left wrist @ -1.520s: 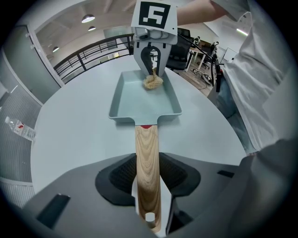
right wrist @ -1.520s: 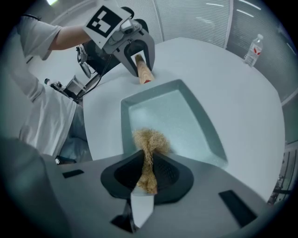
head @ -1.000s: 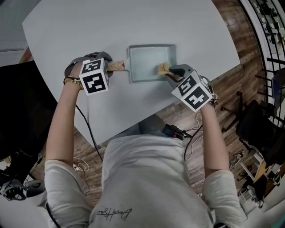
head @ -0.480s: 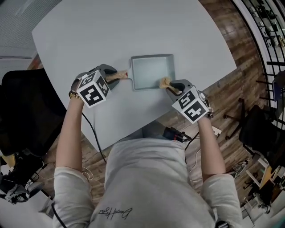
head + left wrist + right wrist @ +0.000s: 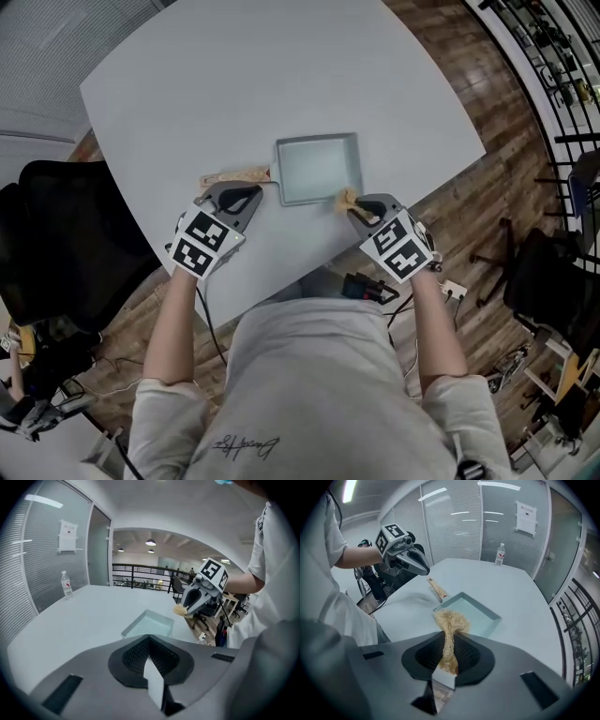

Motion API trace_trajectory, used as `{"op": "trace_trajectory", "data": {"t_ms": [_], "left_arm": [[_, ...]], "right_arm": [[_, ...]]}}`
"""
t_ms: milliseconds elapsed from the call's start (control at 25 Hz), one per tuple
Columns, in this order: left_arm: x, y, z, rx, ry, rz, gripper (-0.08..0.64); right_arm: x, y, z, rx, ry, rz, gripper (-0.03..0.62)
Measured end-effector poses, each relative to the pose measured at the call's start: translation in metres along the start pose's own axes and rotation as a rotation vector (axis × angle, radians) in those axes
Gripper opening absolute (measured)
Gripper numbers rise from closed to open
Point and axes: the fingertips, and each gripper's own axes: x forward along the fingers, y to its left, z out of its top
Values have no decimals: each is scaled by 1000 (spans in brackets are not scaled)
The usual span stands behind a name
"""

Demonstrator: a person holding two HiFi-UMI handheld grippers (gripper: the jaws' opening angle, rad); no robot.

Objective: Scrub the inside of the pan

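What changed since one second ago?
The left gripper left the wooden handle of the pan and drew back toward the person, jaws shut, empty. The right gripper carried the fibre scrubber from inside the pan to its near corner. Pan stayed put; scrubber still gripped.

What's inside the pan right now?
Nothing shows: the pan has a bare, pale floor. The scrubber, clamped in the right gripper, hangs over the near right corner, apparently not inside. It covers that corner in the head view.
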Motion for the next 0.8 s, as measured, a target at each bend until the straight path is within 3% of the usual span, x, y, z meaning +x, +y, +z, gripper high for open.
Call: {"op": "trace_trajectory", "data": {"t_ms": [320,520,800], "left_arm": [[-30,-28,14,-171,-138,140,11],[-36,-42,26,-124,-191,160,11],[-48,-28,27,-152,-227,233,11]], "right_arm": [[-22,18,9,49,-77,16,71],[-33,17,18,48,-127,24,71],[-32,15,39,21,-171,21,71]]}}
